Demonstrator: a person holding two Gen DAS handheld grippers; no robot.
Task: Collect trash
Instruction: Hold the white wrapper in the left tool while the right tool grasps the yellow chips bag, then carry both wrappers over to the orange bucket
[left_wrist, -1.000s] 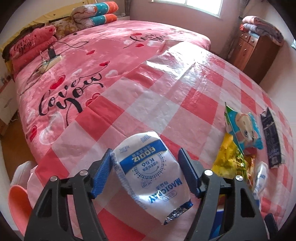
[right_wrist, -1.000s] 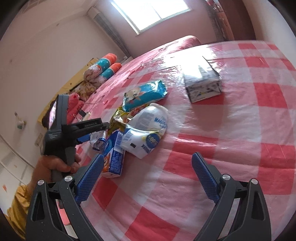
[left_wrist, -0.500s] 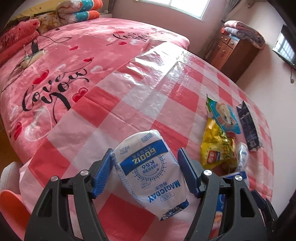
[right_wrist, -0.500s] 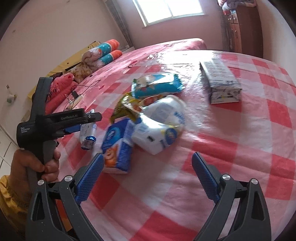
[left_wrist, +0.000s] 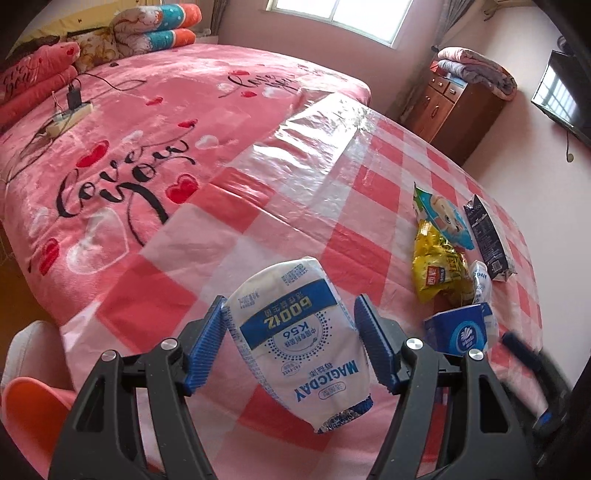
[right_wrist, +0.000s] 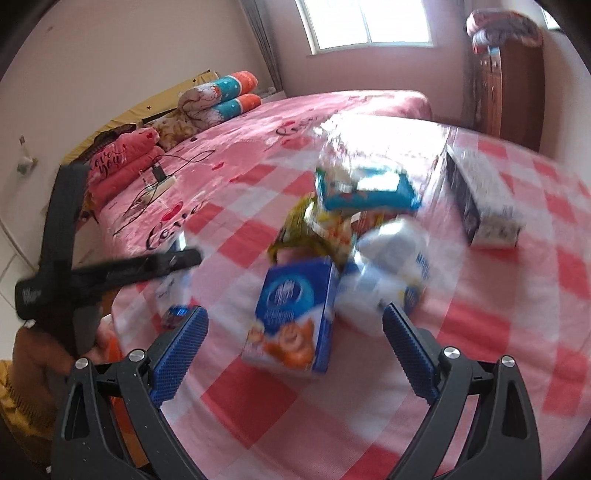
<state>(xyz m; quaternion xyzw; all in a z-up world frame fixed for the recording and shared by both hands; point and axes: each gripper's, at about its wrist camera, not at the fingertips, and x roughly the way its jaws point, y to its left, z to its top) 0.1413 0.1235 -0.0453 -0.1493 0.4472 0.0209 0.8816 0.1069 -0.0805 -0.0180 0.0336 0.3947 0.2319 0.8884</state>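
My left gripper is shut on a white and blue MAGICDAY pouch, lifted above the red-checked plastic sheet on the bed. A trash pile lies to its right: a yellow wrapper, a teal wipes pack, a dark carton and a blue carton. My right gripper stands open and holds nothing. Just beyond its fingers is the blue carton, with a second white pouch beside it. The right wrist view is blurred and shows the left gripper at the left.
A power strip with a charger lies on the pink blanket, folded quilts at the bed's head. A wooden cabinet stands past the far corner. An orange seat is beside the bed at lower left.
The left gripper has carried the pouch sideways, so the trash pile now sits closer in its view. The right gripper has rolled and moved in on the blue carton.
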